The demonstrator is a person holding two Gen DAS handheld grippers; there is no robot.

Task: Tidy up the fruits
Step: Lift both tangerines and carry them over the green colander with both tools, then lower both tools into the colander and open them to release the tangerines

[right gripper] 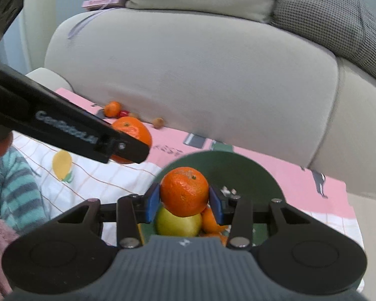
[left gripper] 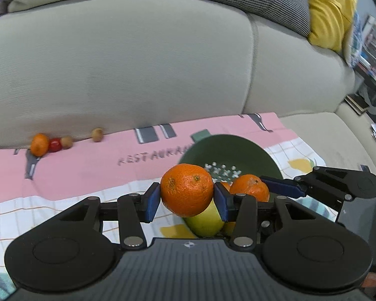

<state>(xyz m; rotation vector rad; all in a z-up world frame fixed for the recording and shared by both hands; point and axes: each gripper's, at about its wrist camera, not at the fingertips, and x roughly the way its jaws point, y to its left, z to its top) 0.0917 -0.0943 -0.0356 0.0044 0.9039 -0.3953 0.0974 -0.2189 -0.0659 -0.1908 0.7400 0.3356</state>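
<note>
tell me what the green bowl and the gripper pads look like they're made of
Green bowl: probably matte plastic, going by its even dull colour and the moulded drain holes in its base. Left gripper pads: blue, matte, likely rubber or printed plastic; unclear which.

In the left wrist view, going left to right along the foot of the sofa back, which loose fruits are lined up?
Small orange → red fruit → brown round fruit → second brown round fruit, set a little apart from the other three.
</note>
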